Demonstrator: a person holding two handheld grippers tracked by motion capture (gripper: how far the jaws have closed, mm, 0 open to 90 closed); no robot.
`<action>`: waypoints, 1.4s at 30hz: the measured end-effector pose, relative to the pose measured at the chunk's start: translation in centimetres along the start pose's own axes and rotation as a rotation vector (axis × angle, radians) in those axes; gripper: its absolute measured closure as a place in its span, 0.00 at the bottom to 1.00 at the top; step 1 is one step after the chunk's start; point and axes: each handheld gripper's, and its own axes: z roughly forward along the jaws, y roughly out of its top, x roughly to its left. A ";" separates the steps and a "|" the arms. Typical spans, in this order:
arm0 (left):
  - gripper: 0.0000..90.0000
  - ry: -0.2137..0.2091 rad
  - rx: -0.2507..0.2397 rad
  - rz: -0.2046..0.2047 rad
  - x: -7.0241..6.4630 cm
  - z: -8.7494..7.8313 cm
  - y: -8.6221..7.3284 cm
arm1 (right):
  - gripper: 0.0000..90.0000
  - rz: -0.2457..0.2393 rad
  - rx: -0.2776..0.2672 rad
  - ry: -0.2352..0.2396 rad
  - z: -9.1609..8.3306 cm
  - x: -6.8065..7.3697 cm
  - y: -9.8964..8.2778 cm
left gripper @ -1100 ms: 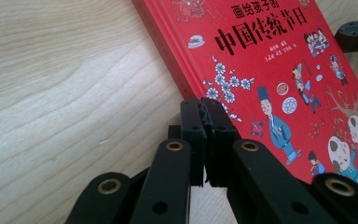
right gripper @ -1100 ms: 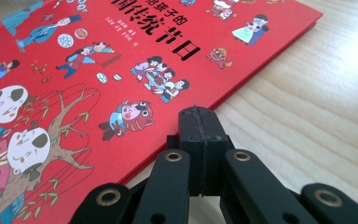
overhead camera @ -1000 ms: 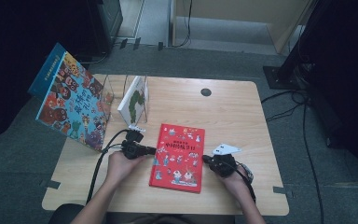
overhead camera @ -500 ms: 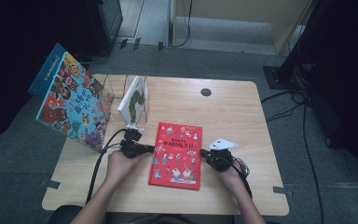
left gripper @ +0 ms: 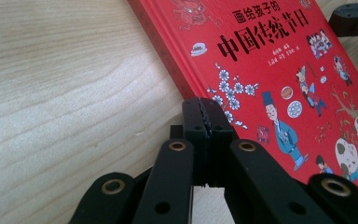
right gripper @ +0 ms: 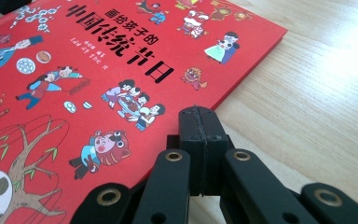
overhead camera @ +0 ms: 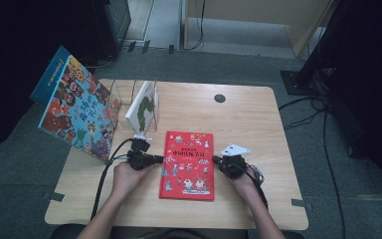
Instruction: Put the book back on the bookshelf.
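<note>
A red book lies flat on the table. The left gripper sits at its nine o'clock, the right gripper at three.

The red book bears the black title 画给孩子的中国传统节日 across its cover, upper right of the left gripper view; smaller print beneath is unreadable.

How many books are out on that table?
3: a red book lying flat near the front; a white book standing upright in the clear stand; a large colourful book leaning at the left edge. More may be hidden behind it.
</note>
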 end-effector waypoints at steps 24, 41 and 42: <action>0.62 0.014 -0.032 0.053 -0.5 -1.2 -0.7 | 0.71 0.036 0.032 0.046 -0.4 0.3 1.4; 0.53 0.008 -0.029 0.087 -1.3 -0.9 -1.0 | 0.59 0.110 0.118 0.036 0.5 -0.1 2.9; 0.52 0.004 -0.025 0.090 -1.3 -0.9 -1.0 | 0.60 0.133 0.121 0.043 0.6 -0.2 2.9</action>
